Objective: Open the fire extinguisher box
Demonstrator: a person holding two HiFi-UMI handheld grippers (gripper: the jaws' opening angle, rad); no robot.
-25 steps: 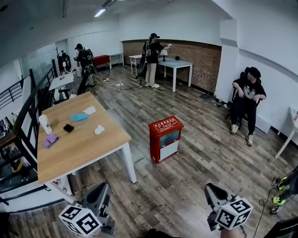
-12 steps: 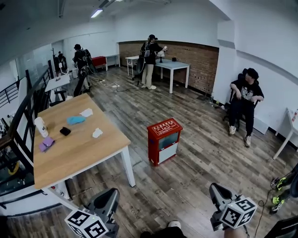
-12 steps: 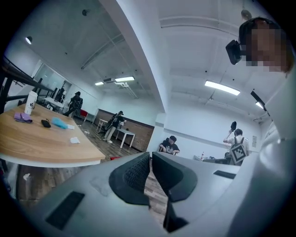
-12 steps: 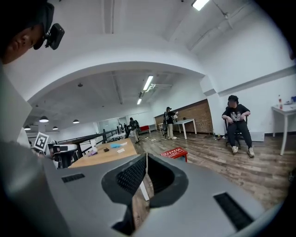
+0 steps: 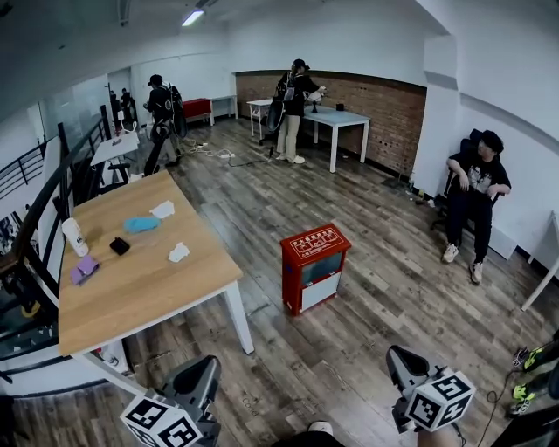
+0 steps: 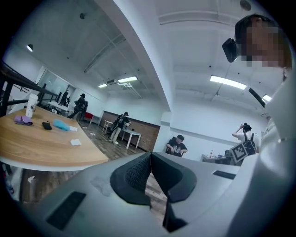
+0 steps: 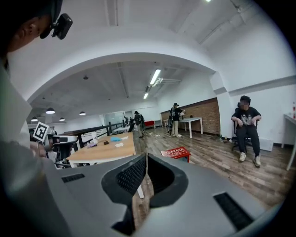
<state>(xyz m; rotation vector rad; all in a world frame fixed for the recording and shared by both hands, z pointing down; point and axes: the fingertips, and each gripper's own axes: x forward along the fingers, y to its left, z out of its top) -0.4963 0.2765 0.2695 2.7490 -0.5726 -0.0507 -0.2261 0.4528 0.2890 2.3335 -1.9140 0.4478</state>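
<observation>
Head view: high, steeply down, red box (image 5: 314,266) mid-distance ahead. Gripper views: low, near level, sharing tabletop (image 5: 140,288) left of box.

Cool, even light from a ceiling tube (image 5: 191,17) far beyond the table (image 5: 148,288); soft shadow beneath it; fisheye-bent edges, dark corners.

Wooden table (image 5: 140,297); seated person (image 5: 472,188)

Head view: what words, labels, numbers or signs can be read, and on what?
No text here is readable.
Box lid: white print, too small to read.
Left cube, right cube: black-and-white square markers, no words.
</observation>
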